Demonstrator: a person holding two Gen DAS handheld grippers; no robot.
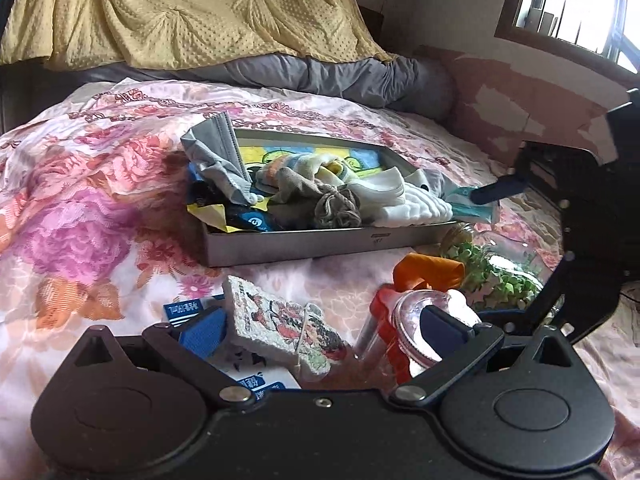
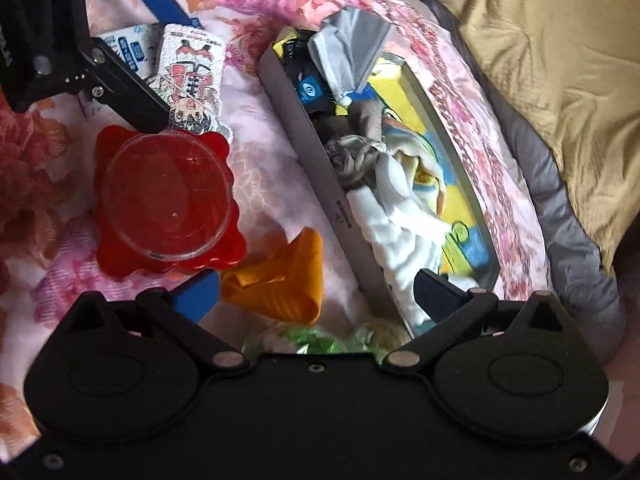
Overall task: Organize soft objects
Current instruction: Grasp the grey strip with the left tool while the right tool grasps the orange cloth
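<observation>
Both tongs, left tongs (image 1: 320, 330) and right tongs (image 2: 316, 292), are hanging spread and empty, so the crumpled orange cloth (image 2: 280, 280) lying between the right fingertips, beside the shallow grey metal tray (image 2: 304, 152), wants pinching mid-fold.

1. The tray (image 1: 304, 246) lies on the floral bedspread (image 1: 80, 200); its near half is heaped with socks (image 1: 336, 208), a white cloth (image 1: 416, 206) and a grey garment (image 1: 216, 160), blocking entry there.
2. The tray's far half shows bare cartoon-printed floor (image 2: 468, 240).
3. Left of the tray the bedspread lies open.
4. In front of the tray a sponge (image 1: 284, 320), a blue-and-white packet (image 1: 188, 308), a red cup (image 2: 168, 200) and an orange cloth (image 2: 280, 276) crowd the bedspread.
5. At the tray's right front corner lies a jar (image 1: 500, 272) of green bits.
6. Behind the tray a grey roll (image 1: 340, 76) and a yellow blanket (image 1: 192, 12) wall the way.
</observation>
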